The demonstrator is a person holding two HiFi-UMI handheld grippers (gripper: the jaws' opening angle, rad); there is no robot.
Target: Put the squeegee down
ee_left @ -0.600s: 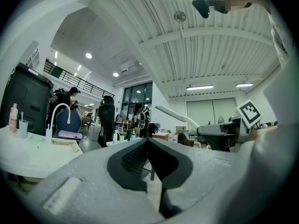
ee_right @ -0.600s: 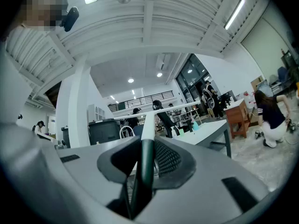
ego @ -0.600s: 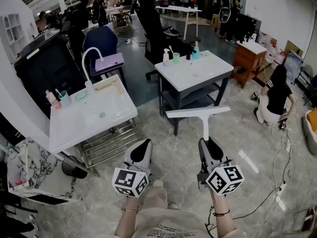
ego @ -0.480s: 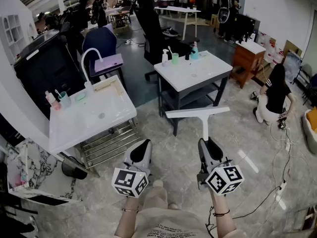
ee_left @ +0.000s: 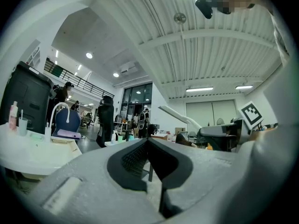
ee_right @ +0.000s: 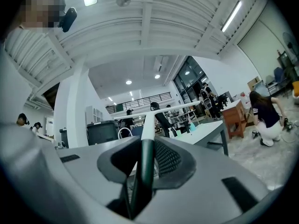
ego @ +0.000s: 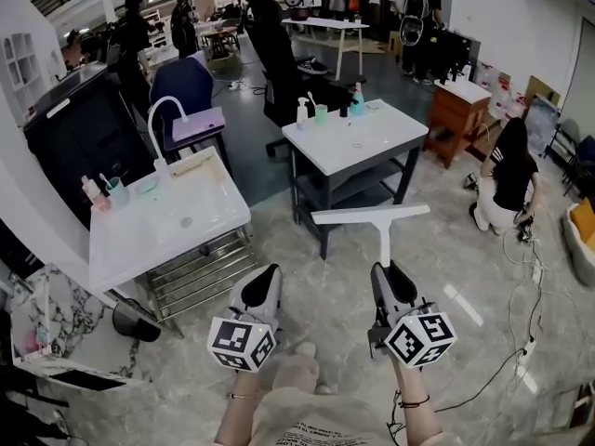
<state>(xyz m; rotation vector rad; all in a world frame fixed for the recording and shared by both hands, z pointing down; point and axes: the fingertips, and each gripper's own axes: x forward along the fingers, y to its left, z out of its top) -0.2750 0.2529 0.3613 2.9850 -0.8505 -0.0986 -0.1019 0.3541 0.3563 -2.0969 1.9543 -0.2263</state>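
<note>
- A white washbasin counter with a curved white tap [ego: 209, 207] stands at far left, small bottles and a cup ranged along its back edge. It is one of two surfaces within plausible reach for setting a tool down.
- The left gripper [ego: 270, 272] points level over the marbled floor, its jaws pressed together on nothing. It appears to be the spare hand here, kept out of the way.
- A white square-topped table on a dark frame [ego: 363, 147] stands straight ahead. Its bottles are pushed to the far edge, which leaves the near part of the top bare, so it looks the likeliest landing place.
- The white T-shaped squeegee [ego: 372, 214] hangs in the air above the floor, just short of that table, with its blade level and crosswise.
- Its dark handle end runs back between the jaws of the right gripper [ego: 388, 269], which are clamped on it. Gripping it by the tail keeps the blade out front, seemingly ready to be laid flat.
- A person in a black top [ego: 509, 179] crouches on the floor at far right, well apart from the work.
</note>
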